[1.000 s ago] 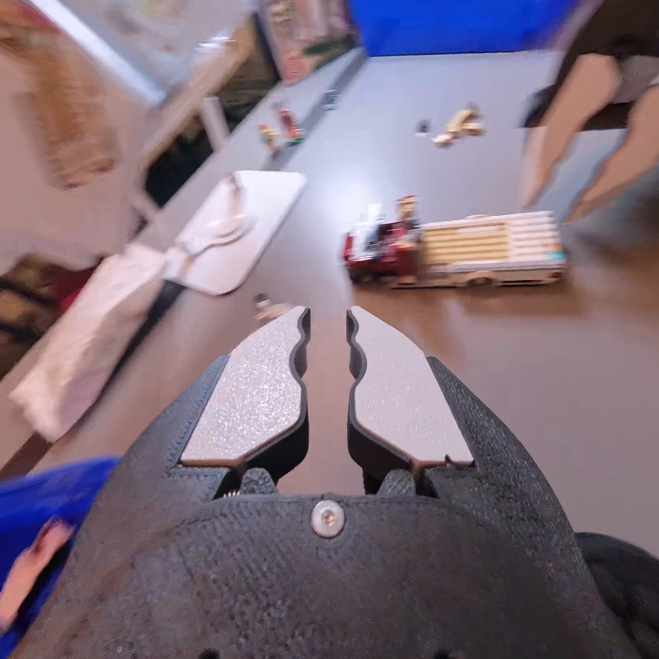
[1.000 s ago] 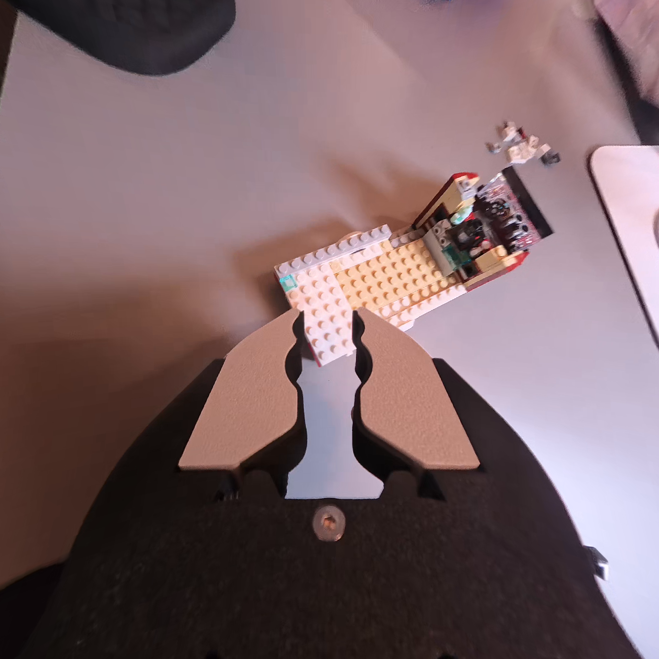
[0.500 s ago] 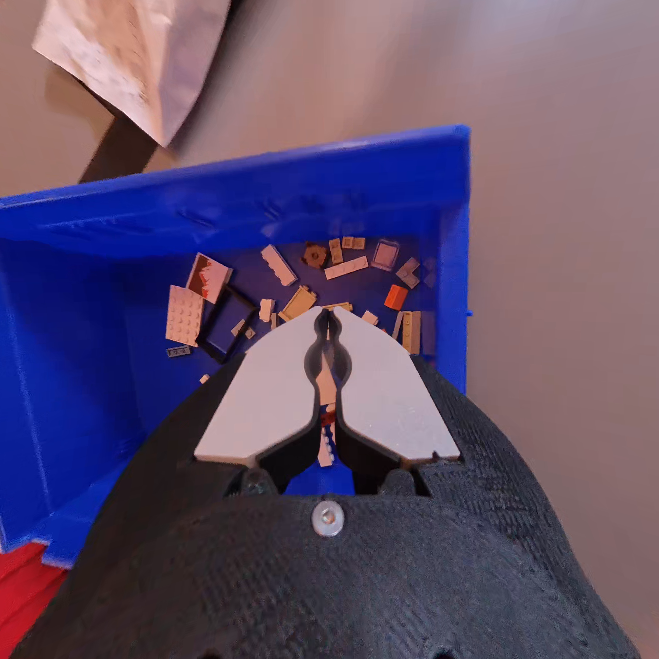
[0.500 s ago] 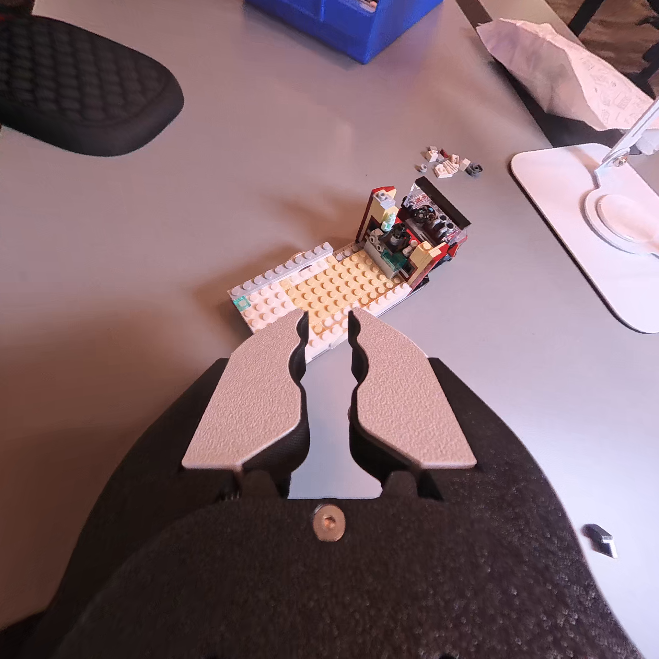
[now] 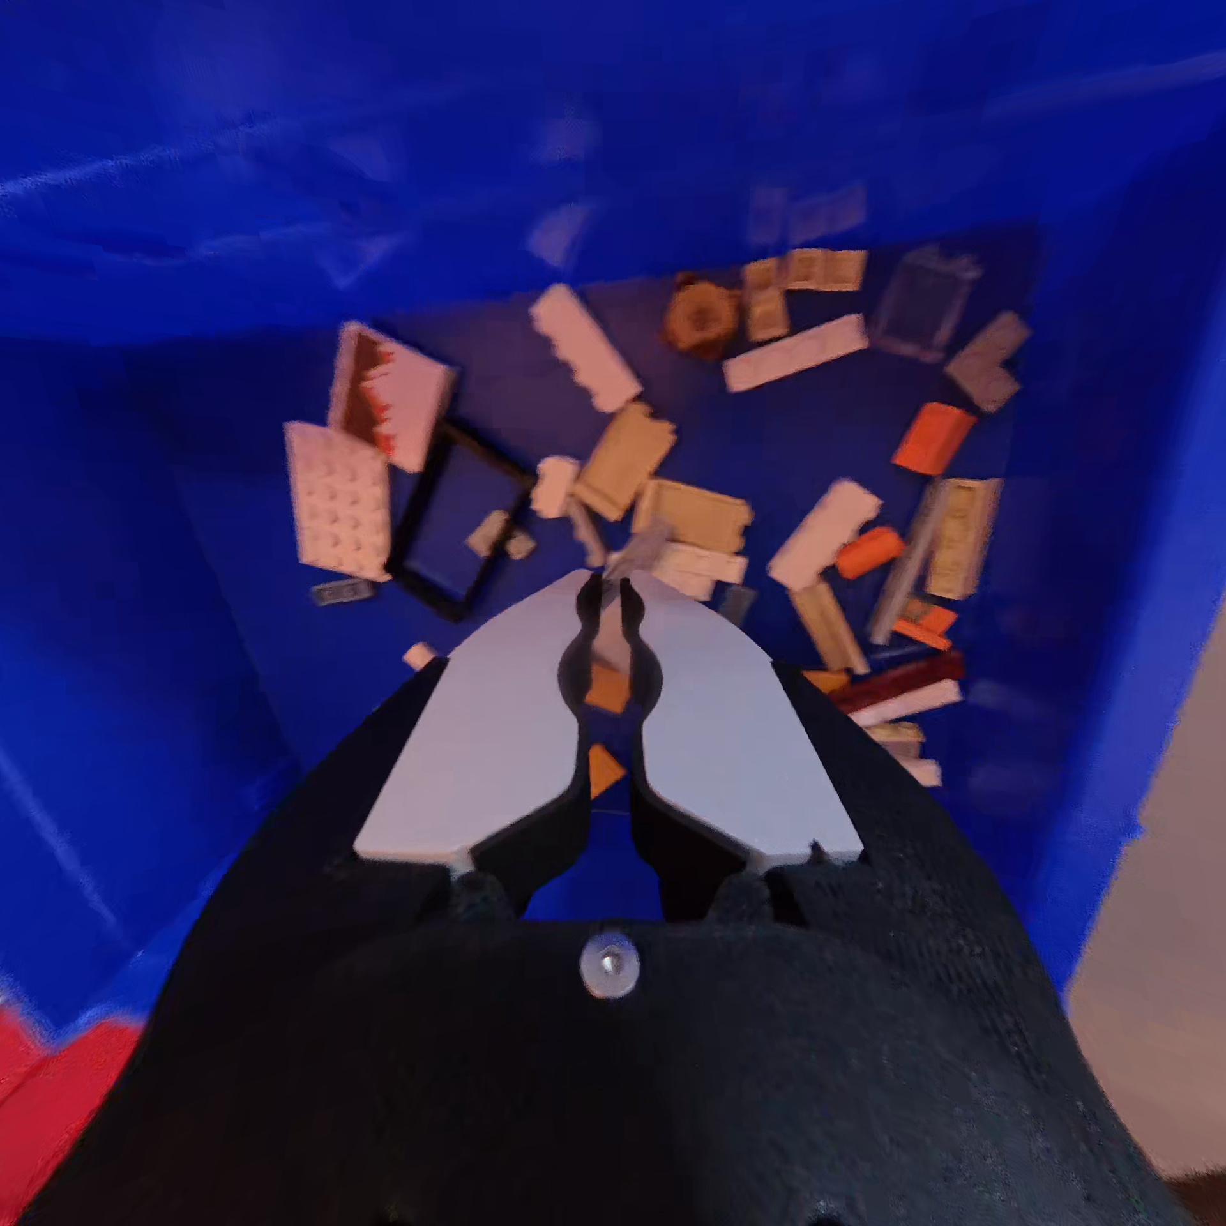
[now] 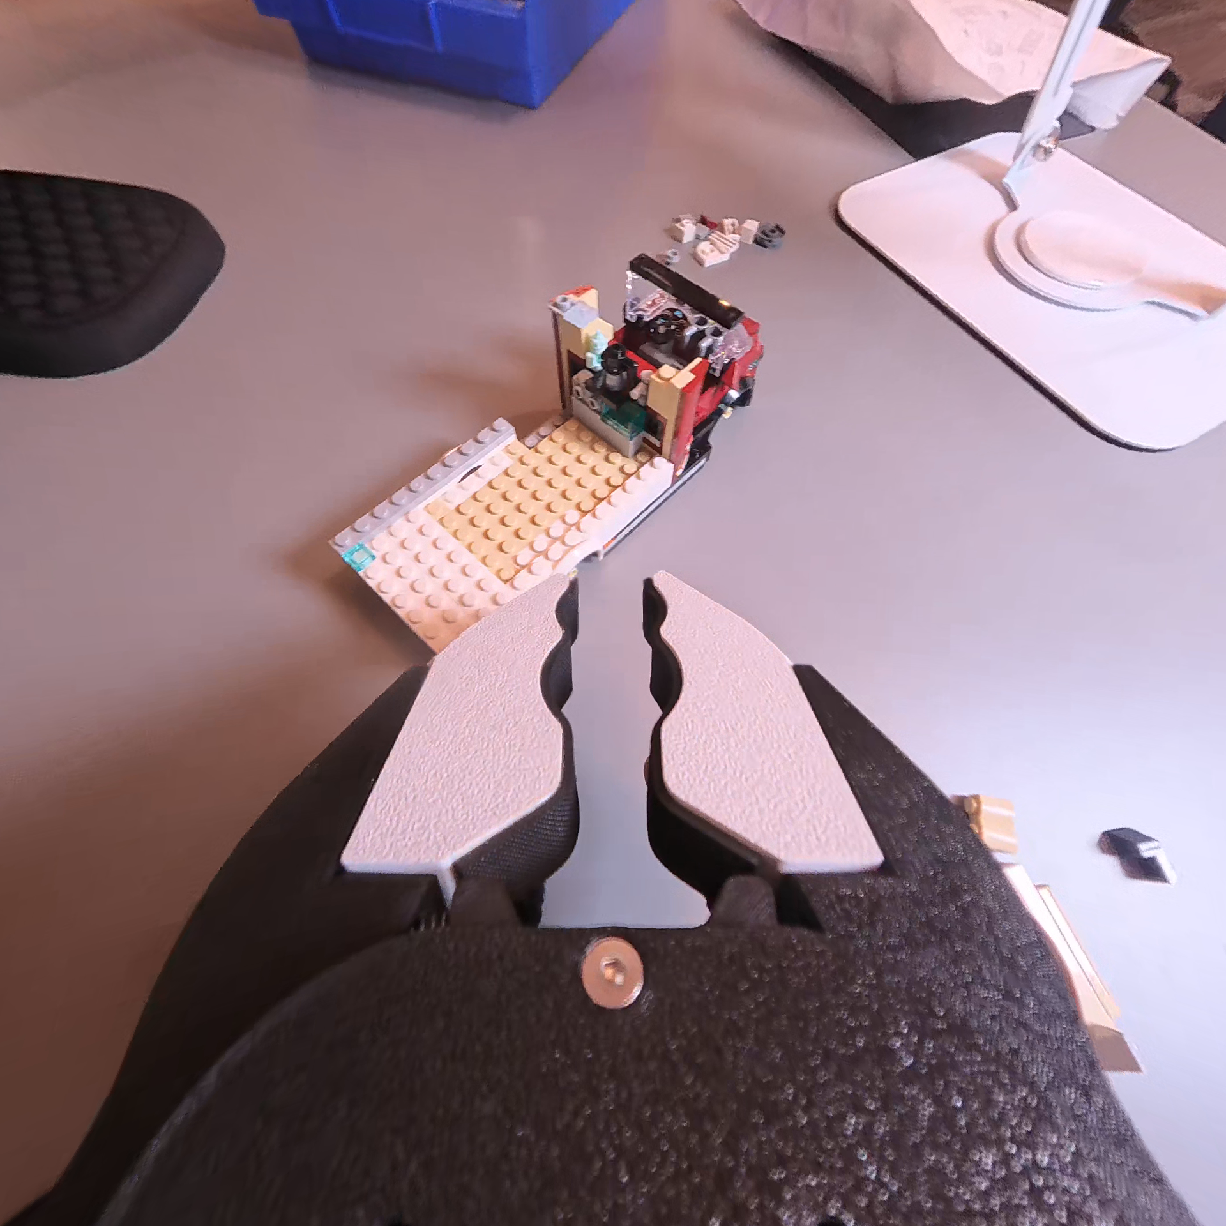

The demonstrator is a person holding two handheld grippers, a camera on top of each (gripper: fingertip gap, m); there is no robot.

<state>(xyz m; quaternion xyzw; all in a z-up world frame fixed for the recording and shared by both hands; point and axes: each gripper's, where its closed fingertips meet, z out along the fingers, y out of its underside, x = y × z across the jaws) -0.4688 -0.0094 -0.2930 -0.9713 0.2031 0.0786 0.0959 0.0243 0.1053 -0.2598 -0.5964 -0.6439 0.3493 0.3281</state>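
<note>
In the left wrist view my left gripper reaches down into a blue bin with several loose white, tan and orange bricks on its floor. Its jaws stand a narrow slit apart. A small grey piece lies right at the fingertips, and the pads do not press on it. In the right wrist view my right gripper is open and empty. It hovers over the grey table beside the near white corner of a studded brick vehicle with a red cab.
The blue bin stands at the far edge of the table. A white stand base is at right and a black pad at left. Small loose pieces lie beyond the cab. Tan and black bits lie near right. Spacing between my two grippers at the tips: around 50 centimetres. To the white stand base: right tips about 30 centimetres, left tips about 45 centimetres.
My left gripper swung from the table to the blue bin and dropped deeper into it. Its jaws were shut half a second ago and have parted slightly. My right gripper backed off the vehicle's plate.
</note>
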